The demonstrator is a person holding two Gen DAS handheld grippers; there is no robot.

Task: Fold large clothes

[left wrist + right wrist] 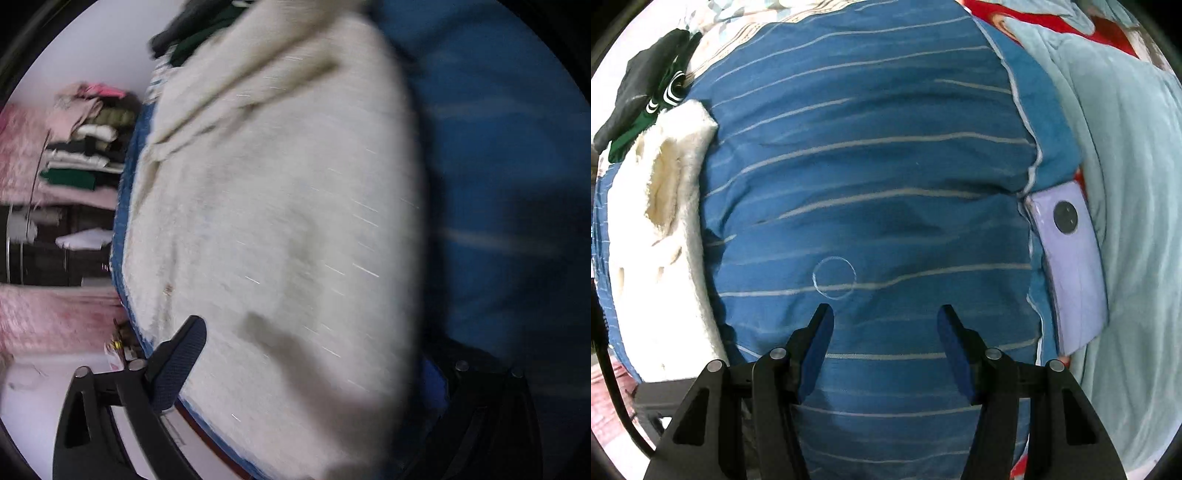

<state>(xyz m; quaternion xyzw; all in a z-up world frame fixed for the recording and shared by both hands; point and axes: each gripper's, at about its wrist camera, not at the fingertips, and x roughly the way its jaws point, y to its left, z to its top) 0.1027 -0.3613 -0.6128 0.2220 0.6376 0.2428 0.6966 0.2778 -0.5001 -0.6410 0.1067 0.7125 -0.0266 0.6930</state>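
- Both tongs are empty right now. Right gripper [885, 317] hangs half-open over the blue striped bedsheet [871, 166], nothing between the jaws.
- Left gripper [314, 354] is spread wide above the fluffy cream fleece garment [280, 221], not pinching it, probably lining up a grab.
- That fleece lies flat on the sheet's left edge, ready for folding.

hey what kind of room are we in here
Most likely a bedroom: a blue striped bed sheet serves as the work surface, a light teal blanket is bunched along its edge, and folded clothes sit stacked on shelves nearby.
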